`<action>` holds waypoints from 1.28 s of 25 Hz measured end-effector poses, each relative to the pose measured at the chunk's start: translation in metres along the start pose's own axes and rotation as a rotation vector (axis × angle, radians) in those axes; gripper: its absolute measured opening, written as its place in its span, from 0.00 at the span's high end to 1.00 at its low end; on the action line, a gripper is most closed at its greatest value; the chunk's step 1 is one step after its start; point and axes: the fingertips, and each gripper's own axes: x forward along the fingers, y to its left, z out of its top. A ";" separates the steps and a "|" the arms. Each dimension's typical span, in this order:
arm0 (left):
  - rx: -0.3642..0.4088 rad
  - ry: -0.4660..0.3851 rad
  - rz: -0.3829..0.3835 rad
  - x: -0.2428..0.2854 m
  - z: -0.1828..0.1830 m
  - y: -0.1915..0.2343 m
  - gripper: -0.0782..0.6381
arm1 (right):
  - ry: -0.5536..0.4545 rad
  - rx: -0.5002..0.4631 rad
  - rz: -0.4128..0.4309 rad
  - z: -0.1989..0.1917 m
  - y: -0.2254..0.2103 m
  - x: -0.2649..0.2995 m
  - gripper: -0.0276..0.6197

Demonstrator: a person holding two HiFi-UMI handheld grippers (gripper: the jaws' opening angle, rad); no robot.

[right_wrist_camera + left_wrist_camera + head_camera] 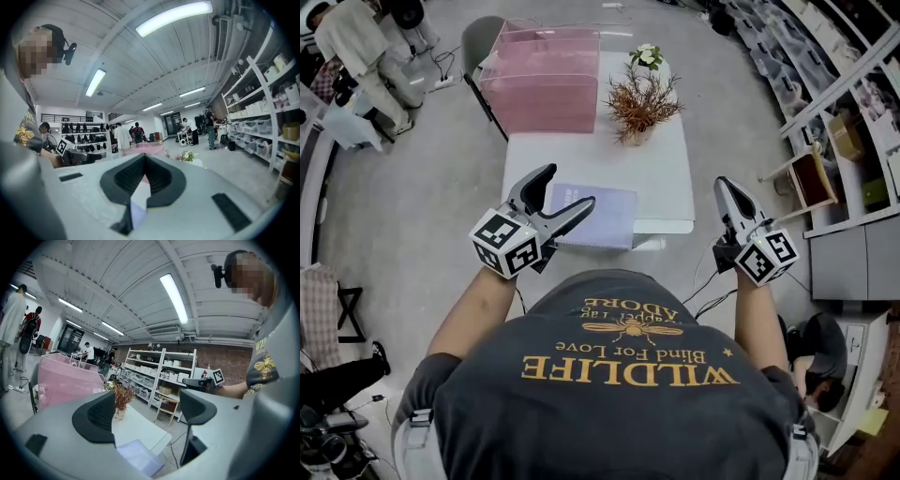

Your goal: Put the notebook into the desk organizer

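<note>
Notebook (pixel 605 214) lies flat at the near edge of the white table (pixel 666 169). Pink desk organizer (pixel 542 80) stands far left, dried plant (pixel 639 103) far right. Left gripper (pixel 566 186) over the notebook's near-left corner, jaws spread. Right gripper (pixel 727 187) right of the table, jaws apparently together.

Dried plant (pixel 639 105) on white table (pixel 670 178) — shelving (pixel 862 222) beside

Bare white tabletop (pixel 581 155) before the pink mesh desk organizer (pixel 546 80), rust-brown dried potted plant (pixel 639 105) just beside its right side
</note>
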 end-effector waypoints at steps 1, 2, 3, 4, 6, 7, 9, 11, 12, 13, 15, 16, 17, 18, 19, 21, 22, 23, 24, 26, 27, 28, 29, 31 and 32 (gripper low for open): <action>-0.001 0.004 0.023 0.008 -0.002 0.000 0.30 | 0.005 0.006 0.024 -0.002 -0.011 0.004 0.96; -0.005 0.006 0.056 0.015 -0.005 0.000 0.30 | 0.013 0.011 0.055 -0.005 -0.023 0.010 0.96; -0.012 0.007 0.095 0.021 -0.008 0.000 0.30 | 0.021 0.014 0.091 -0.007 -0.034 0.016 0.96; -0.024 0.007 0.135 0.028 -0.012 0.000 0.30 | 0.032 0.019 0.126 -0.009 -0.046 0.022 0.96; -0.069 0.003 0.212 0.041 -0.021 -0.001 0.30 | 0.057 0.026 0.191 -0.013 -0.067 0.031 0.96; -0.097 -0.003 0.247 0.046 -0.027 -0.002 0.30 | 0.071 0.025 0.223 -0.015 -0.077 0.036 0.96; -0.155 -0.009 0.313 0.052 -0.042 -0.001 0.30 | 0.089 0.020 0.277 -0.016 -0.094 0.047 0.96; -0.225 -0.005 0.381 0.050 -0.065 0.003 0.30 | 0.102 0.032 0.322 -0.018 -0.104 0.062 0.96; -0.264 0.001 0.417 0.046 -0.079 0.003 0.30 | 0.110 0.038 0.348 -0.020 -0.105 0.069 0.96; -0.303 0.012 0.454 0.040 -0.095 0.002 0.30 | 0.121 0.041 0.377 -0.023 -0.103 0.075 0.96; -0.381 0.035 0.534 0.026 -0.128 0.000 0.32 | 0.147 0.040 0.434 -0.030 -0.095 0.083 0.96; -0.427 0.042 0.569 0.018 -0.144 0.002 0.33 | 0.157 0.037 0.454 -0.032 -0.092 0.086 0.96; -0.477 0.046 0.600 0.012 -0.160 0.005 0.34 | 0.163 0.035 0.466 -0.034 -0.090 0.089 0.96; -0.528 0.050 0.629 0.005 -0.176 0.009 0.35 | 0.168 0.035 0.471 -0.035 -0.089 0.092 0.96; -0.579 0.056 0.659 -0.001 -0.193 0.013 0.35 | 0.174 0.035 0.475 -0.037 -0.088 0.094 0.96; -0.704 0.064 0.714 -0.014 -0.234 0.016 0.35 | 0.194 0.034 0.485 -0.042 -0.085 0.097 0.96; -0.781 0.057 0.734 -0.019 -0.255 0.016 0.35 | 0.207 0.031 0.492 -0.045 -0.083 0.097 0.96; -0.860 0.045 0.751 -0.024 -0.275 0.016 0.35 | 0.218 0.027 0.497 -0.047 -0.080 0.097 0.96; -0.930 0.033 0.763 -0.027 -0.294 0.018 0.35 | 0.226 0.022 0.501 -0.049 -0.078 0.097 0.96; -1.037 0.021 0.772 -0.030 -0.325 0.022 0.35 | 0.239 0.013 0.505 -0.051 -0.074 0.096 0.96; -1.078 0.016 0.766 -0.029 -0.337 0.024 0.35 | 0.245 0.008 0.507 -0.052 -0.072 0.095 0.96; -1.113 0.006 0.754 -0.026 -0.345 0.026 0.35 | 0.251 0.004 0.509 -0.053 -0.070 0.095 0.96; -1.142 -0.008 0.740 -0.022 -0.350 0.028 0.35 | 0.257 -0.001 0.511 -0.053 -0.068 0.094 0.96; -1.182 -0.044 0.714 -0.014 -0.351 0.034 0.35 | 0.268 -0.009 0.513 -0.052 -0.066 0.094 0.96; -1.192 -0.059 0.703 -0.010 -0.349 0.038 0.35 | 0.271 -0.011 0.512 -0.052 -0.066 0.094 0.96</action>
